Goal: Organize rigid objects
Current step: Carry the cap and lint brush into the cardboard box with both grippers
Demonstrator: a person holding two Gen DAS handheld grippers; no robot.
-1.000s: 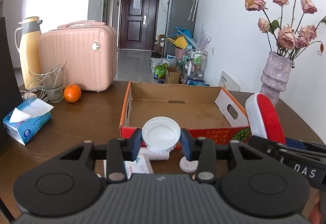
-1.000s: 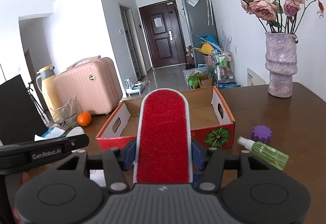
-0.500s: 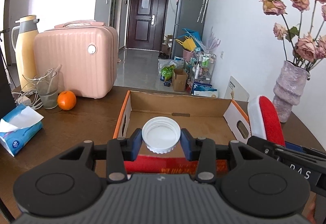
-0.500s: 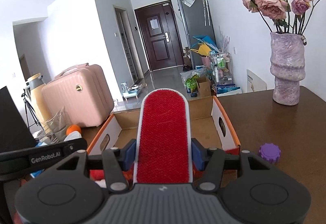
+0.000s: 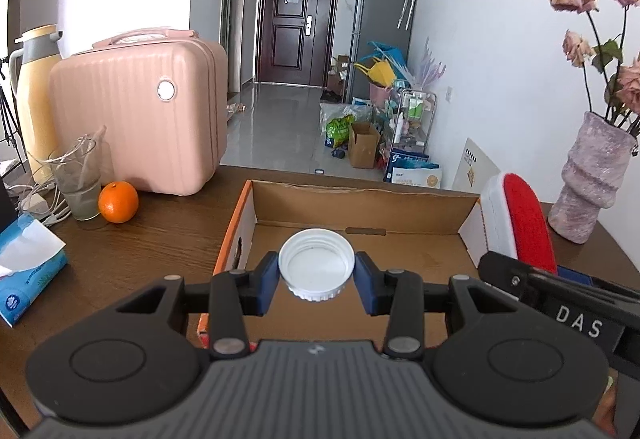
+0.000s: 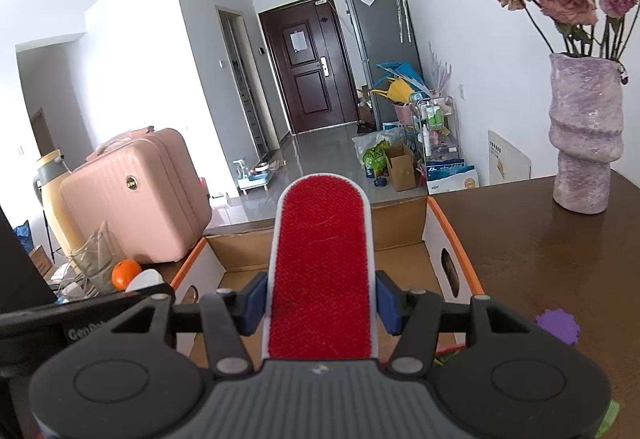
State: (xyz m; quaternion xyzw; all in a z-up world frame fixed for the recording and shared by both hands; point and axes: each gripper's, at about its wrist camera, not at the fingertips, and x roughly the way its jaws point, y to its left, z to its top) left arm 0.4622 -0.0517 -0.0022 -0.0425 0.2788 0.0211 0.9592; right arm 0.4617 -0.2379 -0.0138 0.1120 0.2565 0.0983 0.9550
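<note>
Holding a white cap (image 5: 316,270) across its ribbed rim, my left gripper (image 5: 316,281) has its jaws pinched on either side of it, the open side facing up, above the near part of the cardboard box (image 5: 360,199). I judge the cap light, stiff and a little slick, so the ribbed edge is the right place to grip. My right gripper (image 6: 320,303) clamps a red-faced lint brush (image 6: 322,263) by its white plastic edges; it looks rigid and light, though long, so I expect it to lever if held near one end. It pokes out over the box too. Outward on the wooden table (image 6: 540,239): a purple cap (image 6: 558,327), an orange (image 5: 118,202), a vase (image 6: 585,135).
</note>
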